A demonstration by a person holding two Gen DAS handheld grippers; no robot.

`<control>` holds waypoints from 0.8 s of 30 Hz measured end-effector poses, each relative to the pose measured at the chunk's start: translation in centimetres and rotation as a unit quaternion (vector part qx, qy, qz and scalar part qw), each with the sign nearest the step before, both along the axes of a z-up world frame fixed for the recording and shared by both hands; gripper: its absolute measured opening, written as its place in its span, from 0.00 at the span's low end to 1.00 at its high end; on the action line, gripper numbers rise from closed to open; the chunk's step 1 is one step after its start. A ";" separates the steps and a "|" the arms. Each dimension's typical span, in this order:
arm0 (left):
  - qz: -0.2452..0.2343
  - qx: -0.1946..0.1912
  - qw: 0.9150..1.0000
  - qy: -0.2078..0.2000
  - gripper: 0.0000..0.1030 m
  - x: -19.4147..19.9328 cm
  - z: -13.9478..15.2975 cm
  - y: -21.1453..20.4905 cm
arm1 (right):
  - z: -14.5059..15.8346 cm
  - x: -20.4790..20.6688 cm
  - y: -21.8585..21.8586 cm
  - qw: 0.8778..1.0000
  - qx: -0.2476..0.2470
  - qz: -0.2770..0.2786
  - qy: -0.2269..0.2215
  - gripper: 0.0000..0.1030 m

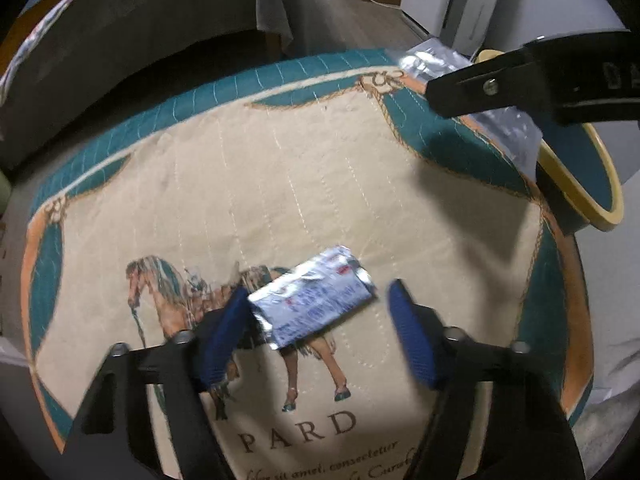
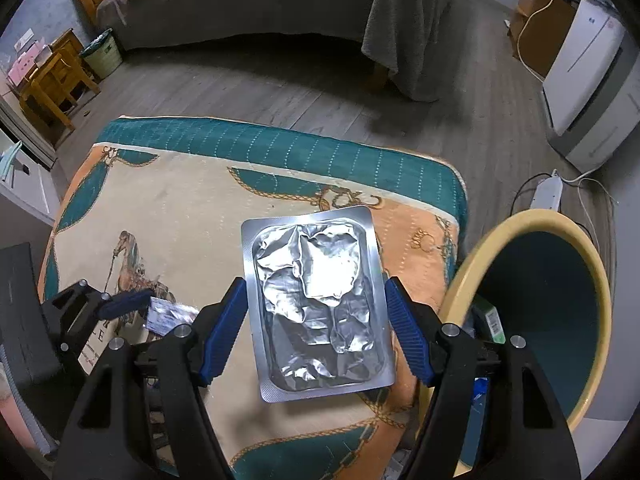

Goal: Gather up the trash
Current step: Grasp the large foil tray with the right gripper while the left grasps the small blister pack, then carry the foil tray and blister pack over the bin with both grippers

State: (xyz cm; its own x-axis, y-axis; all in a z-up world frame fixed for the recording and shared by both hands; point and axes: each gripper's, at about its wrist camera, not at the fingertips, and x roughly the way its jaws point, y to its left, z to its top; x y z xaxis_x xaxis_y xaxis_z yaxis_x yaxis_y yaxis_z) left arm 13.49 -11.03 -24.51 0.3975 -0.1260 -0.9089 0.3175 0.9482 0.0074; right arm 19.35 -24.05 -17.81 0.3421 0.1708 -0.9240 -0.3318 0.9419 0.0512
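Right gripper (image 2: 316,328) grips flat crumpled silver foil pack (image 2: 316,304) near yellow-rimmed teal bin (image 2: 520,240), drop next; left gripper (image 1: 316,324), fingers wide, straddles small printed foil wrapper (image 1: 316,300)

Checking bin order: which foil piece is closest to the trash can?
The large flat foil tray between the right gripper's fingers, beside the yellow-rimmed bin. The small printed foil wrapper lies mid-mat at the left gripper.

Grey plank floor (image 2: 248,92), a dark-blanketed bed (image 2: 248,0), wooden stool (image 2: 56,80) and white appliance (image 2: 588,80).
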 end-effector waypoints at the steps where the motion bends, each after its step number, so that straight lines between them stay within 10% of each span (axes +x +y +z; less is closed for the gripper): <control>1: 0.001 -0.002 1.000 0.000 0.62 0.1 0.0 0.0 | -0.1 0.1 0.0 1.000 0.000 0.000 0.000 0.67; 24: 0.018 -0.032 0.994 -0.107 0.61 2.4 9.3 0.0 | 7.2 -1.2 -4.2 0.994 0.010 -0.052 -0.091 0.67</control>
